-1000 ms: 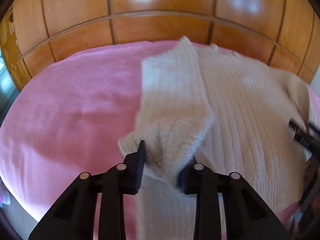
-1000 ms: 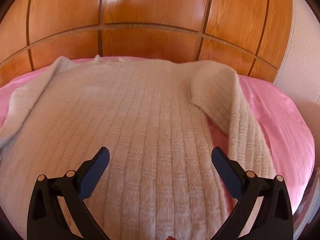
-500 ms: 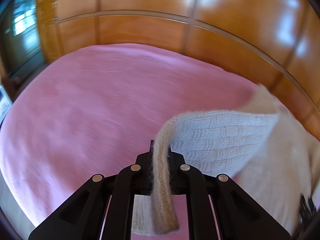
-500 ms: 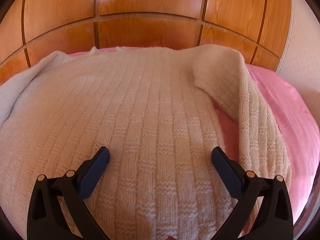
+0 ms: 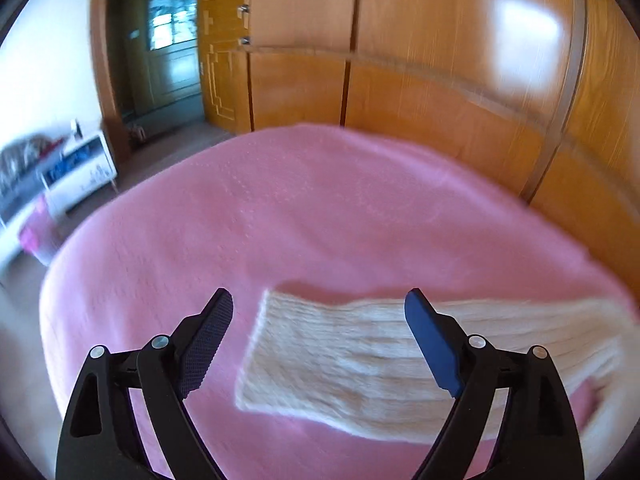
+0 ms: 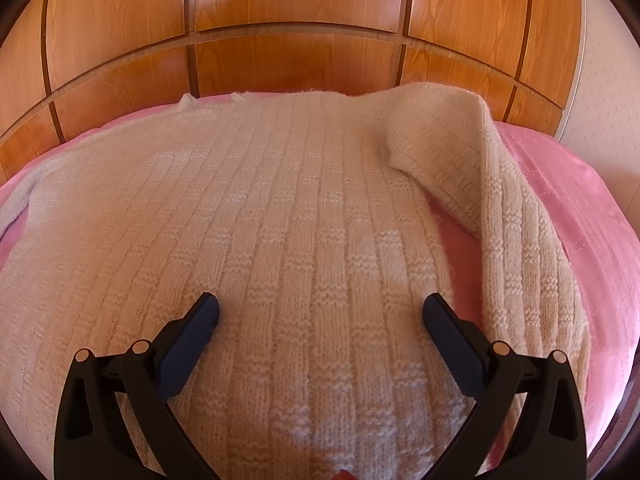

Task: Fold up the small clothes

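Note:
A cream knitted sweater (image 6: 280, 232) lies spread on the pink bed cover (image 6: 560, 184). Its right sleeve (image 6: 500, 184) is bent back, cuff resting on the body. My right gripper (image 6: 320, 308) is open, just above the sweater's body, holding nothing. In the left wrist view the left sleeve (image 5: 360, 352) lies stretched out flat to the left on the pink cover (image 5: 280, 220). My left gripper (image 5: 318, 304) is open over the sleeve's cuff end, holding nothing.
Wooden wardrobe panels (image 6: 300, 20) run along the far edge of the bed. To the left, beyond the bed edge, stand a white low cabinet (image 5: 76, 172), a pink bin (image 5: 36, 236) and a doorway (image 5: 172, 40).
My left gripper pulled the left sleeve off the sweater's body out to the left, then opened and let it go. My right gripper moved closer over the sweater, still open.

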`<state>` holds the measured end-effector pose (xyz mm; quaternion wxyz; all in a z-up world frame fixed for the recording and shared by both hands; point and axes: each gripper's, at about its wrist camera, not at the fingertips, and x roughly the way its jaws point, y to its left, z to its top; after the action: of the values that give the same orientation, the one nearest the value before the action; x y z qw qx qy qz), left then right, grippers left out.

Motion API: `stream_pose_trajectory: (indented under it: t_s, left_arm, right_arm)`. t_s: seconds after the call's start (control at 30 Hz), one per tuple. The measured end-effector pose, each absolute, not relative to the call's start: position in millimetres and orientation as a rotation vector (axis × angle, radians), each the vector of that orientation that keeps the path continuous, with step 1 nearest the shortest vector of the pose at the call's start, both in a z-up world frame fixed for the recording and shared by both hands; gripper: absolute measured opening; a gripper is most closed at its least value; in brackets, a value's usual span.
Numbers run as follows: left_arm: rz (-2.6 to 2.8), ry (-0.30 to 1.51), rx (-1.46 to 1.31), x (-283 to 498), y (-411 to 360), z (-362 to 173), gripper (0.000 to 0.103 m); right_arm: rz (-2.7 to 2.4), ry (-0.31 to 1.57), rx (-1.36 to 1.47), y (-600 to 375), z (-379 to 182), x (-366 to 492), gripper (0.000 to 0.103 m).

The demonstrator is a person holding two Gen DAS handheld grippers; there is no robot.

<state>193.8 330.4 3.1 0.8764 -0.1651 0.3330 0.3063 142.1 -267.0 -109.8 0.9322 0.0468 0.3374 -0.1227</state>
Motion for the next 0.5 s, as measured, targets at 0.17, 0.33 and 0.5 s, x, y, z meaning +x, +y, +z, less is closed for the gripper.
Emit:
stream_pose_trajectory:
  t_s: [0.17,0.33,0.5]
  left_arm:
    - [0.324,0.669,-0.405,168,256,9,0.086]
    - [-0.055,0.734,-0.354,144,133,-7,0.088]
    - [-0.22,0.803,-0.141,136,41,-44,0.088]
  right_arm:
    - [-0.246,0.709,0.095,-267,-112,147,0.101]
    - [-0.219,0.724,0.133,-273,-112,148,0.101]
    - [-0.156,0.69,0.161,-282,-102,122,0.101]
